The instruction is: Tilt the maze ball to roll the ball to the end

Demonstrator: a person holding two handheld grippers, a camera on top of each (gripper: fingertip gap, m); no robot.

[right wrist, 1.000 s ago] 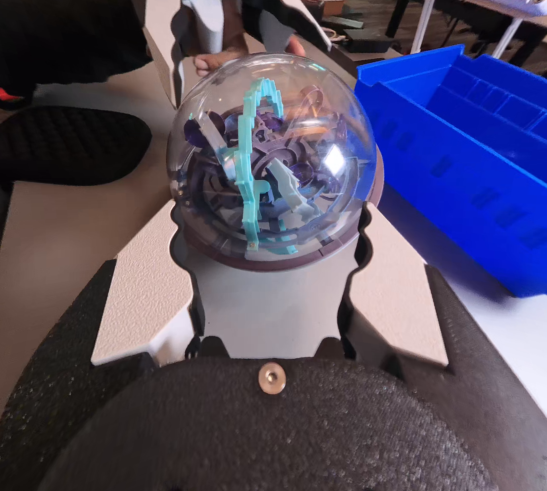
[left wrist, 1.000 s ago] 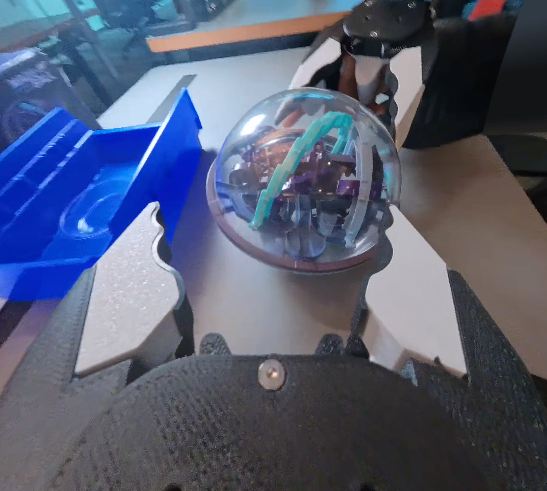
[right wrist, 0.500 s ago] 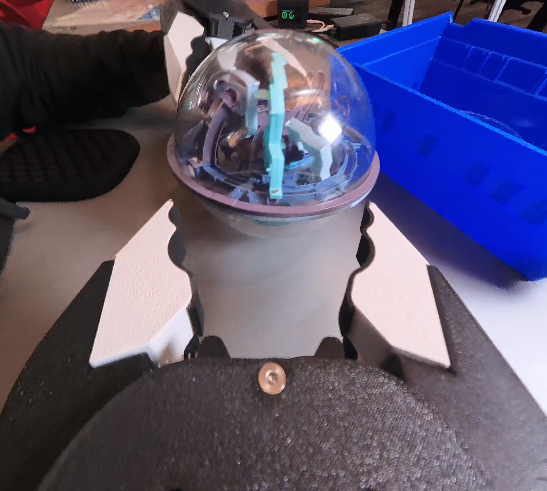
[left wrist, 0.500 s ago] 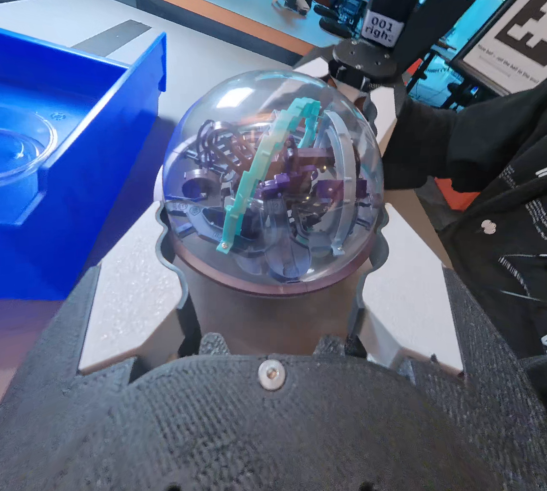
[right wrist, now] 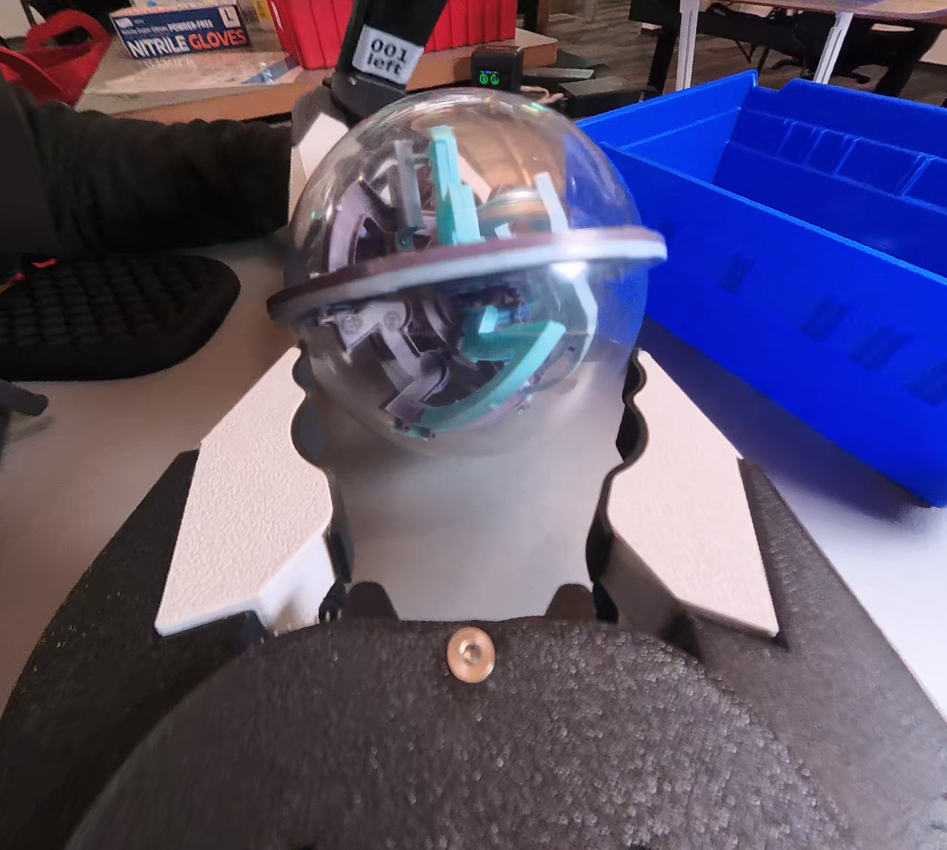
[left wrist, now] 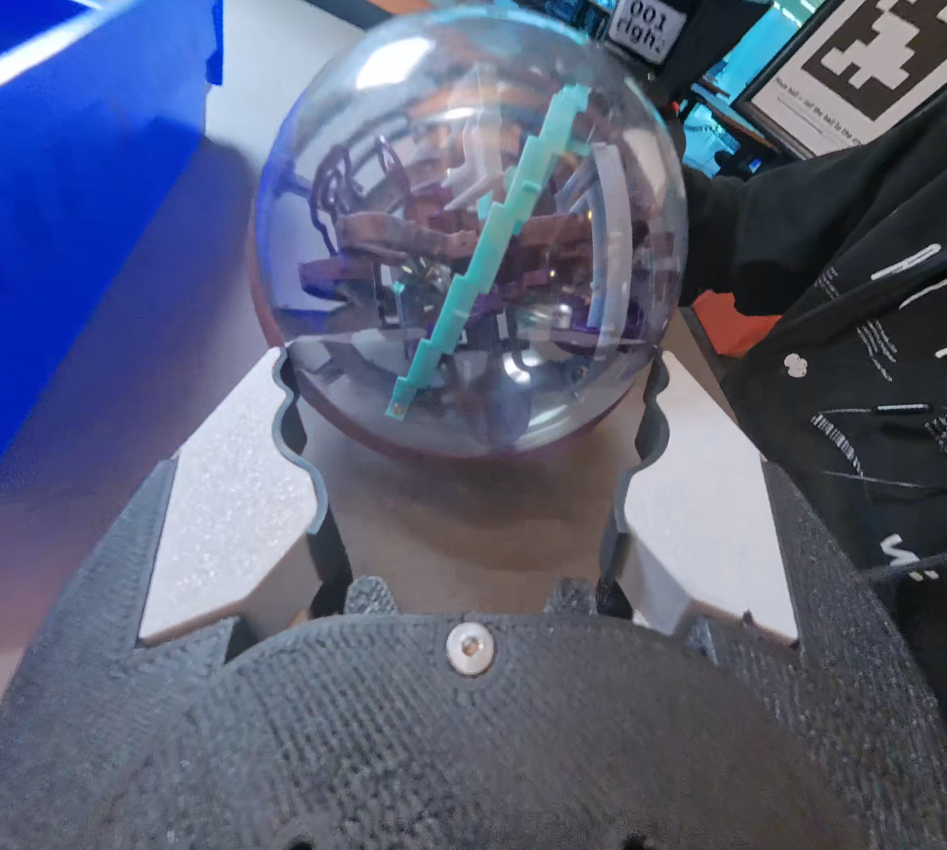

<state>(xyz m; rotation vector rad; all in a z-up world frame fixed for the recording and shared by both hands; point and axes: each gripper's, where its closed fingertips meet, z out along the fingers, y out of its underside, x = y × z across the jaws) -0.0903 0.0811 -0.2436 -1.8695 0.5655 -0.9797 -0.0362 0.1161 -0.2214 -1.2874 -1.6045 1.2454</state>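
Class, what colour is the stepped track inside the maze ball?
Teal, clearest in the left wrist view: stepped track inside the maze ball.

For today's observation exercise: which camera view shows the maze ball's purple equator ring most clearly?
The right wrist view: the purple equator ring crosses the maze ball as a full tilted band with both domes visible. The left wrist view shows only a dark arc of the ring under the sphere's lower edge.

One maze ball [left wrist: 469, 231] is sitting between two grippers, the left gripper [left wrist: 469, 379] and the right gripper [right wrist: 464, 379]. One blue bin [right wrist: 799, 272] and one red bin [right wrist: 328, 5] are standing nearby.
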